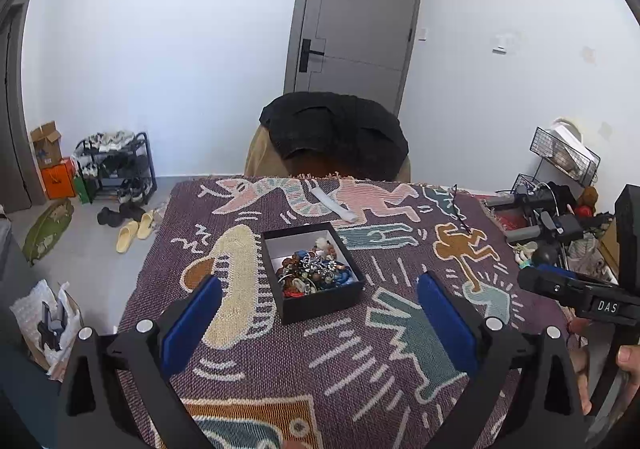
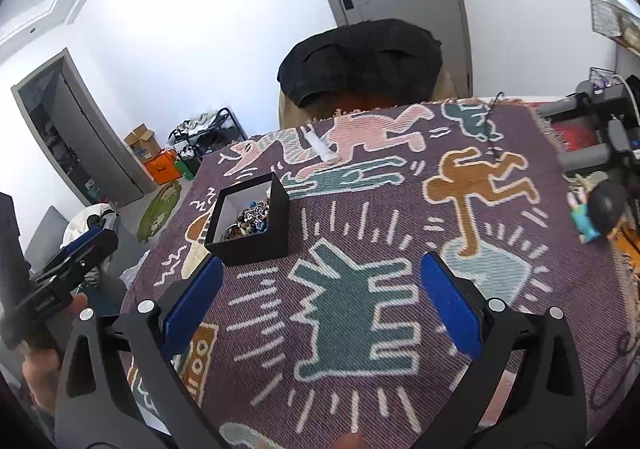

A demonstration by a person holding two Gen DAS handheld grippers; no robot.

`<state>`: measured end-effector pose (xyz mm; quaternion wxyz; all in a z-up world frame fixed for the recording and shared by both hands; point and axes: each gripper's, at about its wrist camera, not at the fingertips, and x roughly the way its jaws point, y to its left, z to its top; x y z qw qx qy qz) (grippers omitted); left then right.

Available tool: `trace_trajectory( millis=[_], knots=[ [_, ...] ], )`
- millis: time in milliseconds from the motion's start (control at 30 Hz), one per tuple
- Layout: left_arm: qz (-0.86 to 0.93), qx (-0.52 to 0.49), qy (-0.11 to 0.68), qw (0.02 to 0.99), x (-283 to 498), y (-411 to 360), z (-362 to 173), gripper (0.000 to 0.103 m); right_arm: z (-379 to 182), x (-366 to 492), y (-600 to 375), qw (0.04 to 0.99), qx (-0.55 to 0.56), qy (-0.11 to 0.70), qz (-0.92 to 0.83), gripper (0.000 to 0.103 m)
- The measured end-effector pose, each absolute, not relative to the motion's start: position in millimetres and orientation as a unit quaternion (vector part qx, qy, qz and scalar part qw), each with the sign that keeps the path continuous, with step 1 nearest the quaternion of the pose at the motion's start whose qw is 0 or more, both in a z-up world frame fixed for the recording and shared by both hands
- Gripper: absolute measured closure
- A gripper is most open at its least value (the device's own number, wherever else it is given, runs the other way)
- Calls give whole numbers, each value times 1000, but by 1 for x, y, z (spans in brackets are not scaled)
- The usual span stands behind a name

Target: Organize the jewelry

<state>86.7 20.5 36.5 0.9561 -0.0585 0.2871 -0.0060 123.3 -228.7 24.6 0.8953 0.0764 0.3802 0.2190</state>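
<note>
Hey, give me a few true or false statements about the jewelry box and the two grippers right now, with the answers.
1. The black box holds a pile of jewelry. True.
2. The box has a lid on. False: it is open-topped.
3. The left gripper is open and empty. True.
4. The right gripper grips a necklace. False: its fingers stand wide, with nothing between.
5. The box sits on a patterned blanket. True.

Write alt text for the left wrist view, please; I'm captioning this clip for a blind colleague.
An open black box heaped with tangled beaded jewelry sits on a purple patterned blanket, just ahead of the left gripper, whose blue-padded jaws stand wide open and empty. The right gripper shows at the right edge; a chair draped with a black garment stands beyond.
</note>
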Motion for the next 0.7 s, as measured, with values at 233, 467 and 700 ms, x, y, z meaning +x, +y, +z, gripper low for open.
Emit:
trace_trajectory(
  millis=[233, 467, 700],
  knots=[
    [4, -41, 270, 962, 48, 3, 52, 8, 28, 91, -249, 898, 67, 376, 220, 5],
    [15, -37, 251, 967, 8, -9, 53, 8, 33, 58, -265, 905, 52, 363, 215, 5],
    [39, -44, 233, 971, -22, -9, 49, 8, 30, 33, -278, 914, 49, 349, 203, 5]
  ],
)
